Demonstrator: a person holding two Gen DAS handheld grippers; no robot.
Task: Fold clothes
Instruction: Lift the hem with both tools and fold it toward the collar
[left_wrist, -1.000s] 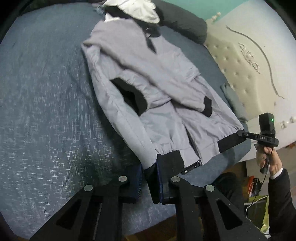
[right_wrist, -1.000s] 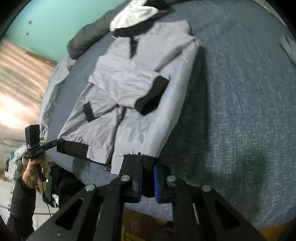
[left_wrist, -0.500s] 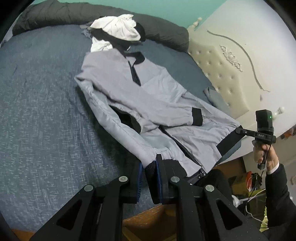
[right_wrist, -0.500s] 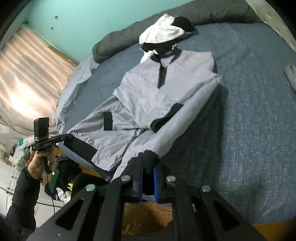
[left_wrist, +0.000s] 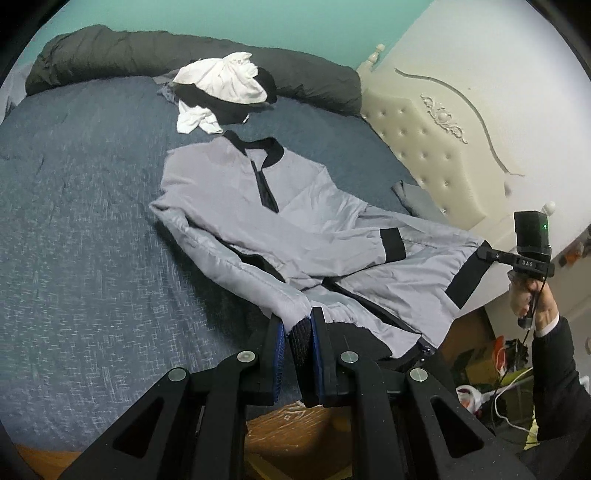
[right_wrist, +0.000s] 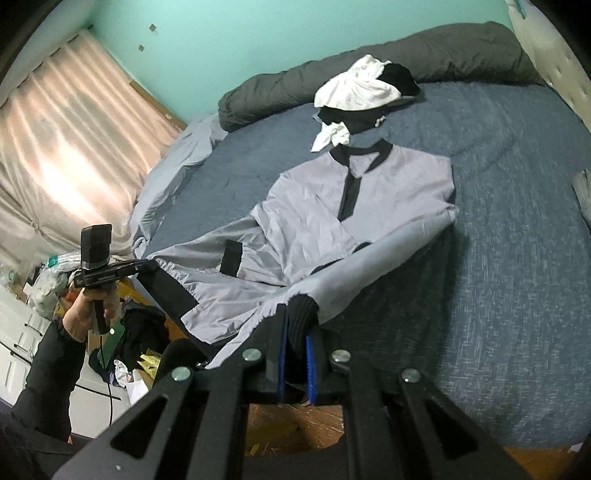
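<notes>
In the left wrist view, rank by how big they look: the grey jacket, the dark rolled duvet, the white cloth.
1. grey jacket
2. dark rolled duvet, though it lies farther from the camera, so its true size against the jacket is unsure
3. white cloth, clearly the smallest

"DAS" on right gripper

Dark bolster, cream tufted headboard, pink curtain, perhaps floor clutter.
</notes>
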